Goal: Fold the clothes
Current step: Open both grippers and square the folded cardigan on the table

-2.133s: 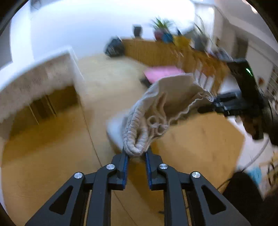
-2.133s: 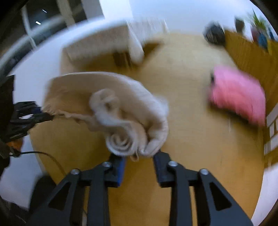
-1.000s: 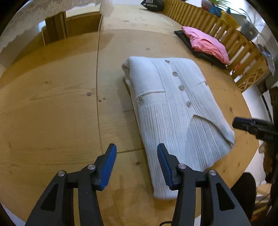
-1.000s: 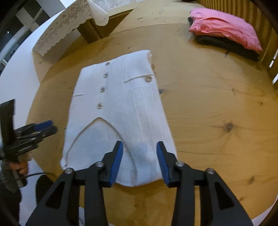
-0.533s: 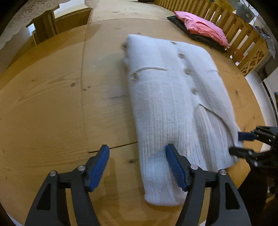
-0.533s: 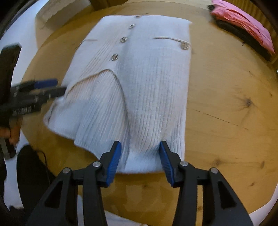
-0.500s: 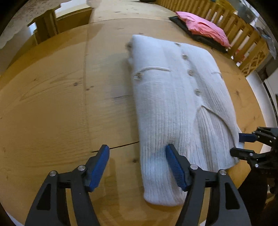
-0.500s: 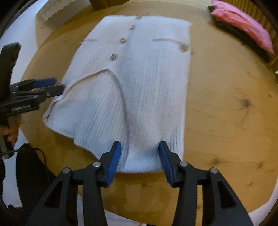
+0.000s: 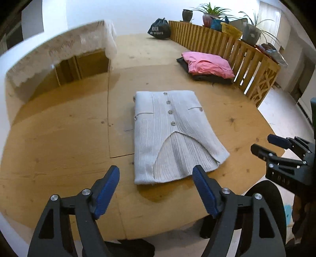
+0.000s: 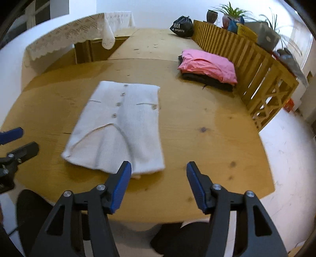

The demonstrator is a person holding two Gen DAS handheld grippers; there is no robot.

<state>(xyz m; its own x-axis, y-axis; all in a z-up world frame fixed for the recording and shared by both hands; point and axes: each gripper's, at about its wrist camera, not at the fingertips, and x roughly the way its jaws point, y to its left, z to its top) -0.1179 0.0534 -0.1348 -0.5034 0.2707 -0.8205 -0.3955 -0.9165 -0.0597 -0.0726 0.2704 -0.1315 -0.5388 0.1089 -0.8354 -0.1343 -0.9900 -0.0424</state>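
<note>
A white ribbed cardigan (image 9: 169,134) (image 10: 122,126) with buttons lies folded flat in the middle of the round wooden table (image 9: 59,138) (image 10: 207,134). My left gripper (image 9: 156,174) hovers above the table's near edge, short of the cardigan's hem, its jaws opening with nothing between them. My right gripper (image 10: 158,170) also hangs over the near edge, by the cardigan's near right corner, jaws opening and empty. In the left wrist view the right gripper (image 9: 264,143) shows at the right; in the right wrist view the left gripper (image 10: 17,140) shows at the far left.
A folded pink garment (image 9: 207,65) (image 10: 209,66) lies on a dark one at the table's far right, beside a wooden slatted fence (image 9: 246,57) (image 10: 256,65). A lace-covered table (image 9: 59,53) stands far left. A black bag (image 9: 159,29) and potted plants (image 10: 229,13) sit farther back.
Both grippers let go of the cardigan, which now lies folded on the table. Since then both have pulled back and up from it and their jaws have spread wider.
</note>
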